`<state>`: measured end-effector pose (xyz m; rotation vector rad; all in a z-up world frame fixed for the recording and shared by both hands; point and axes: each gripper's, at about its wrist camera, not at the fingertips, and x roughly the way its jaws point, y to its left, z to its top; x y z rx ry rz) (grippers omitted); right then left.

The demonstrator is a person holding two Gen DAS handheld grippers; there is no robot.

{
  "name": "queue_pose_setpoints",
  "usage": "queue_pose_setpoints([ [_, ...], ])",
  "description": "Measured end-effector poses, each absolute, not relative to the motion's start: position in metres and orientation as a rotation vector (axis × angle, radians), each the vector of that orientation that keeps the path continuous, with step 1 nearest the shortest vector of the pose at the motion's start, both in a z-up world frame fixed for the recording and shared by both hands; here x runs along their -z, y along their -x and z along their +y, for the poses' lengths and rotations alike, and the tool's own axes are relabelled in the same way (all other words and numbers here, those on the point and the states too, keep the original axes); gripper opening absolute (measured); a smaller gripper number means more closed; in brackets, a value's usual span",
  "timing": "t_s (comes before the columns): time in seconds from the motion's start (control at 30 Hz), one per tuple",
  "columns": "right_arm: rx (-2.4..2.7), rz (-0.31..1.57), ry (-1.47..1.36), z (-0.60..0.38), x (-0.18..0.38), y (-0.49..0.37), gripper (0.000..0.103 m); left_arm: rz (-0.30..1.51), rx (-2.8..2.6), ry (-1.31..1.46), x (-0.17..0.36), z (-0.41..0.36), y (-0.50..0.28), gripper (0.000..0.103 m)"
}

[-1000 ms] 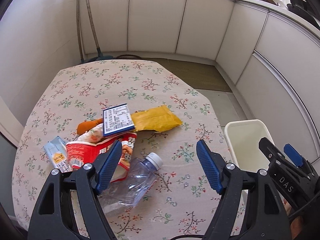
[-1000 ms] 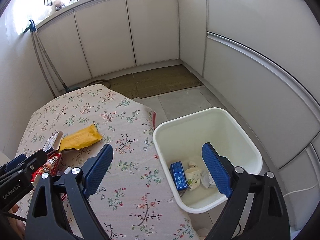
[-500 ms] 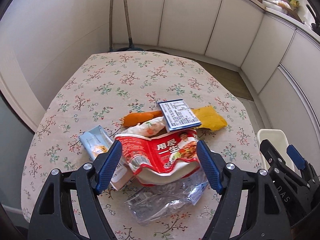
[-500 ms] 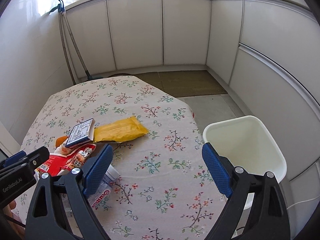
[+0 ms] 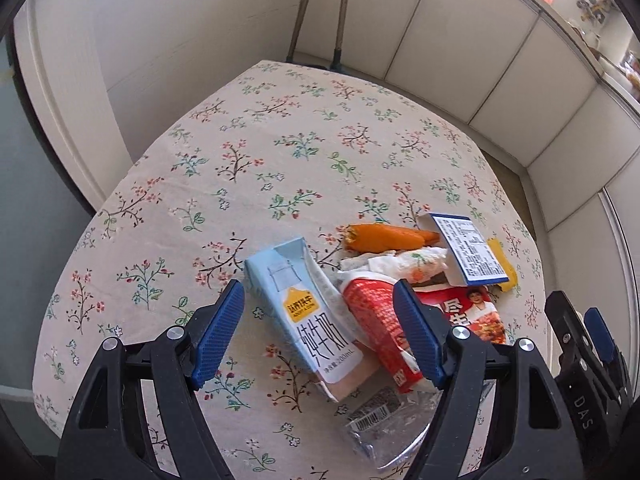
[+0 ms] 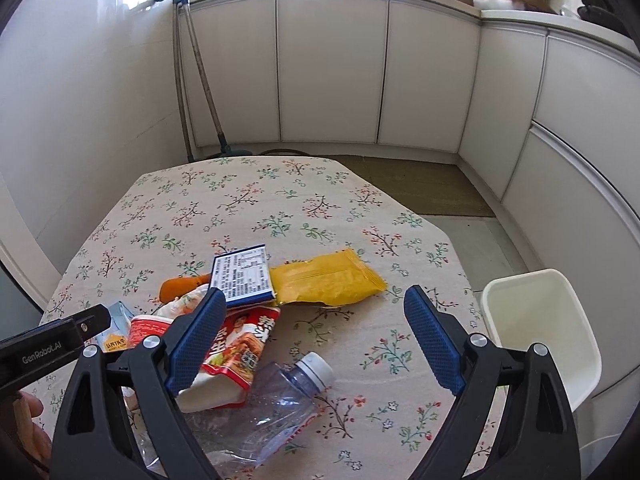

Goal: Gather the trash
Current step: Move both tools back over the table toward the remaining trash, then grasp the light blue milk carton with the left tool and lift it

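Since a second ago both grippers have swung across from the bin side toward the trash pile, so the milk carton (image 5: 308,312) that lay off to the side of the left view now lies framed between the left gripper (image 5: 319,330) fingers, and the bin has slid from the middle of the right view to its edge.

The white plastic bin (image 6: 544,344) stands on the floor beside the table (image 6: 256,208), a smooth, rounded-square tub; from this angle only bare inner walls show and its bottom is out of sight.

All other trash lies on the floral tablecloth, taken here relative to the red noodle cup (image 5: 380,320). The pale blue, box-shaped milk carton leans against the cup's side away from the bin. A glossy orange carrot-shaped piece (image 5: 384,237) and a crumpled printed wrapper (image 5: 416,264) lie just beyond the cup. A flat blue-edged box (image 6: 243,276) rests partly over the cup's far end, overlapping a crinkled yellow foil packet (image 6: 326,278). A crushed clear plastic bottle (image 6: 280,400) with a white cap lies against the cup's near side.

The left gripper hovers with fingers apart, astride the carton without pressing it. The right gripper (image 6: 316,344) also has its fingers wide apart, holding nothing, above the bottle and bare cloth.
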<state>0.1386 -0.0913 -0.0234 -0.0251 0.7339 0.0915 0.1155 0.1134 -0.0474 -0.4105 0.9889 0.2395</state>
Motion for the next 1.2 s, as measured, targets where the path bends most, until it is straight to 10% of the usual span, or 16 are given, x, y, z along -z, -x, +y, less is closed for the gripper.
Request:
queue_pose_setpoints([
  [0.4, -0.139, 0.774, 0.024, -0.078, 0.029, -0.143, 0.088, 1.159, -0.224, 0.906, 0.114, 0.162, -0.121, 0.067],
  [1.2, -0.113, 0.927, -0.001, -0.090, 0.028, -0.155, 0.088, 1.062, -0.191, 0.829, 0.101, 0.160, -0.131, 0.051],
])
